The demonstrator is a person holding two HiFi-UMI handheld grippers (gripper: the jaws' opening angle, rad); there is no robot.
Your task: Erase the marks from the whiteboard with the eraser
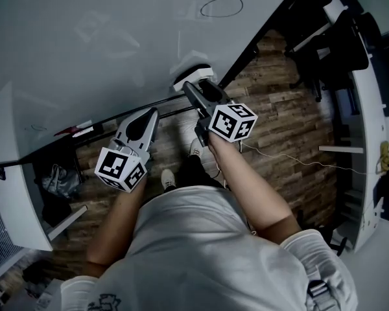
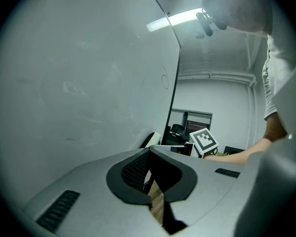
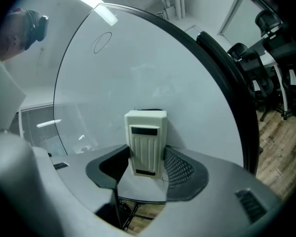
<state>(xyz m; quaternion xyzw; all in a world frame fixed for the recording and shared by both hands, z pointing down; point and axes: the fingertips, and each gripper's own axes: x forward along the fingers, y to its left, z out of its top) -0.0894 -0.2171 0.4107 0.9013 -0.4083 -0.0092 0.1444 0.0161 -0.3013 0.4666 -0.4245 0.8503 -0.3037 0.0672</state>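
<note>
Right gripper view shows fingers [image 3: 183,170] gripping eraser [image 3: 146,142] (against whiteboard [image 3: 138,73]).

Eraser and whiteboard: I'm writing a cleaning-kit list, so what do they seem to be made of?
The eraser looks like moulded cream plastic with a matt finish, going by its ribbed grooves and rounded edges. The whiteboard looks smooth and glossy, since it shows faint reflections. I cannot tell whether it is coated metal or glass.

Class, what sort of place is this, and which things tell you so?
Probably an office or meeting room: a large whiteboard, black office chairs and wood-plank flooring.
</note>
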